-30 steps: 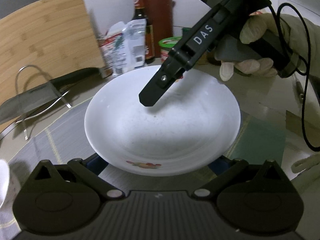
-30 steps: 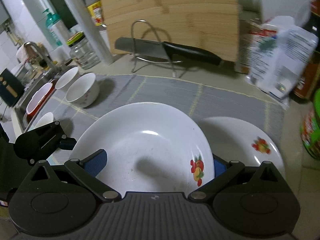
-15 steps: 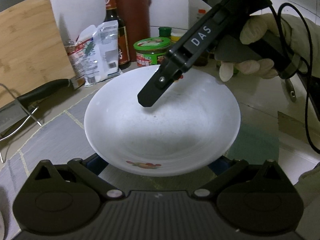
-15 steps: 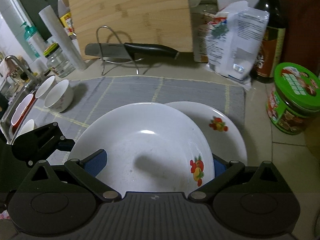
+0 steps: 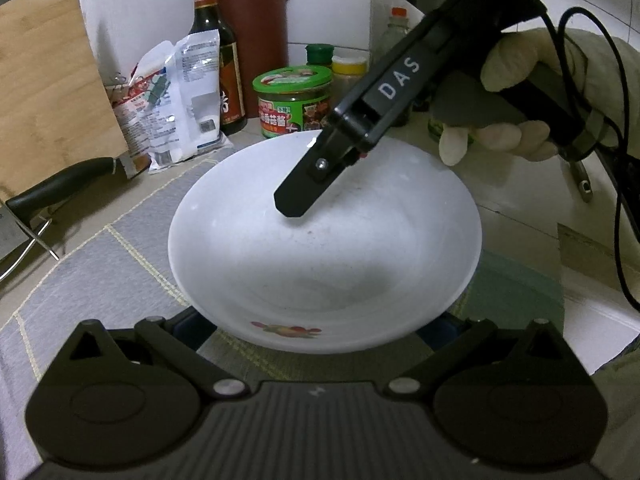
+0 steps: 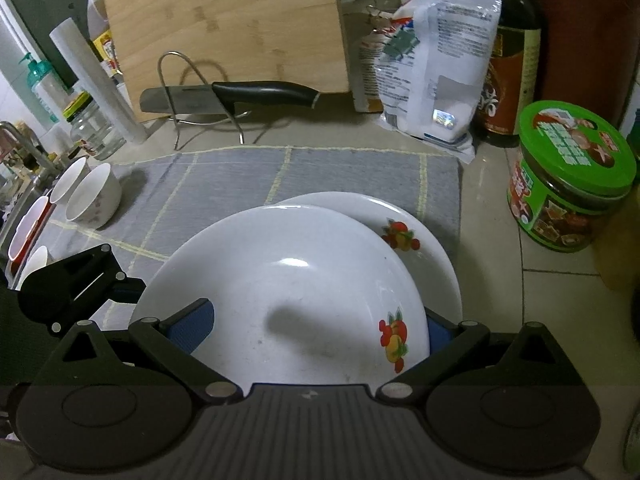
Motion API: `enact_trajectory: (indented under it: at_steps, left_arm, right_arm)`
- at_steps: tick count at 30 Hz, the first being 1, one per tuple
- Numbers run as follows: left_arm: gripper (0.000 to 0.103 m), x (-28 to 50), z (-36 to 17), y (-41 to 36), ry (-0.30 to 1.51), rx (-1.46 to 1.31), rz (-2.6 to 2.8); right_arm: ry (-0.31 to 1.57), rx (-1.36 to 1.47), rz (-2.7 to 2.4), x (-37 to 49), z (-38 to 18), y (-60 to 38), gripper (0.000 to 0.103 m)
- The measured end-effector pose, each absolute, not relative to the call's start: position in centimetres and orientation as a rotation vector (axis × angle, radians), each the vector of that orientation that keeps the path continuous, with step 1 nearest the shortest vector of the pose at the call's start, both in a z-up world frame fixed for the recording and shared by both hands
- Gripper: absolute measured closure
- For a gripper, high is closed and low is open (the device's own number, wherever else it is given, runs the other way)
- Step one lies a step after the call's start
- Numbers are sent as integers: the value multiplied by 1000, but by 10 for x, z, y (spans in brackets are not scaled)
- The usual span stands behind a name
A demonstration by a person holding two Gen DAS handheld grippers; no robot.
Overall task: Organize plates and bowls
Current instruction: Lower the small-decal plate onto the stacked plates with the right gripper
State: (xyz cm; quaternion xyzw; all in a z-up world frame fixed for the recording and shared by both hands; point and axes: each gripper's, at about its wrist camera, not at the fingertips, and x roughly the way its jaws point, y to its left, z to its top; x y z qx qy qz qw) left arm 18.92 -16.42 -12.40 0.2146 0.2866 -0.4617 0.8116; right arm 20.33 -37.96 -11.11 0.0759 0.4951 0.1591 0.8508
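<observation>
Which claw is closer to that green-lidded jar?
Right. The right claw grips the held plate on the side facing the green-lidded jar; the left claw grips its opposite rim, farther away.

Kitchen counter of pale square tiles point(image 6: 552, 300), partly covered by a grey woven mat with yellow grid lines point(image 6: 320, 172). A white tiled wall point(image 5: 332, 0) rises at the far side under dim light.
</observation>
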Motion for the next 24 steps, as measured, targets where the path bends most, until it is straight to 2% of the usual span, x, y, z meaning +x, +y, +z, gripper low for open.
enact_trajectory:
  at_steps: [24]
  left_arm:
    - [0, 211, -127, -168, 657, 432, -967]
  right_arm:
    - [1071, 197, 279, 202, -116, -389, 0]
